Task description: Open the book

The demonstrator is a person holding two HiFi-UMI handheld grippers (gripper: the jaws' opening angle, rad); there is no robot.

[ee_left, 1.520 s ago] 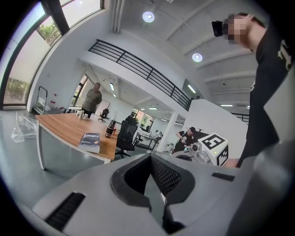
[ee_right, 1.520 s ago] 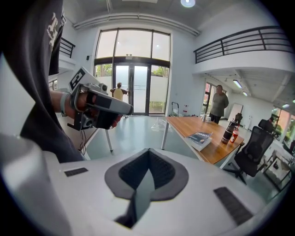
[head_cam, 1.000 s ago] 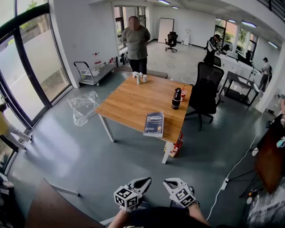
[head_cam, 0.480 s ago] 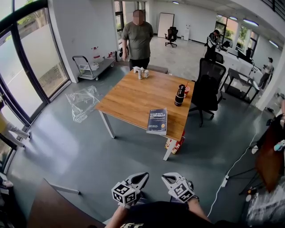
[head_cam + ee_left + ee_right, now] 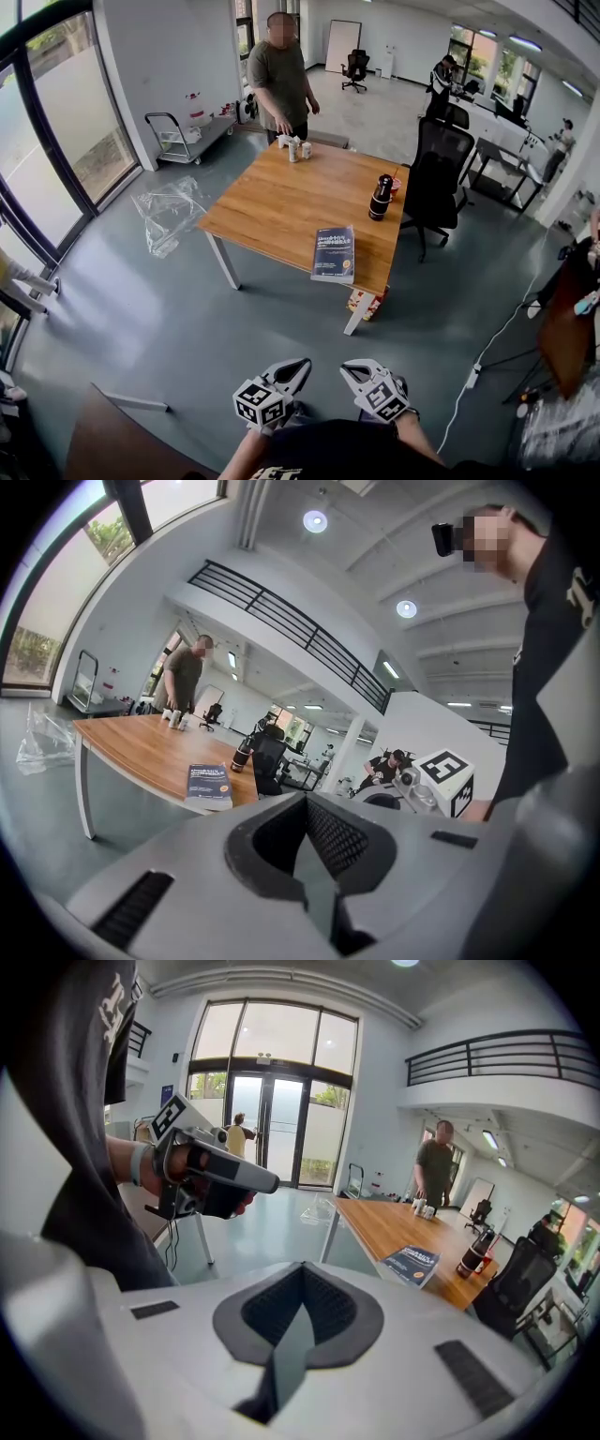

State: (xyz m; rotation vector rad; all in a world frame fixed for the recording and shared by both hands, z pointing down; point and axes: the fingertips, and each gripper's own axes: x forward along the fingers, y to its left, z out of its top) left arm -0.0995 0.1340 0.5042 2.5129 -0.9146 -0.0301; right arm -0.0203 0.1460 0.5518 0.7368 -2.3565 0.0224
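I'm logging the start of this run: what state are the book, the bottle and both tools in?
Book: closed, lying flat near the edge of the table.
Bottle: upright on the table.
Left tool: shut, empty.
Right tool: shut, empty.

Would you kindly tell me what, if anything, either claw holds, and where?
Nothing: left claw and right claw are shut and empty; the book lies on the table.

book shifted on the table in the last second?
No. The book still lies closed by the table's near edge, same offset from the black bottle; only the view shifted.
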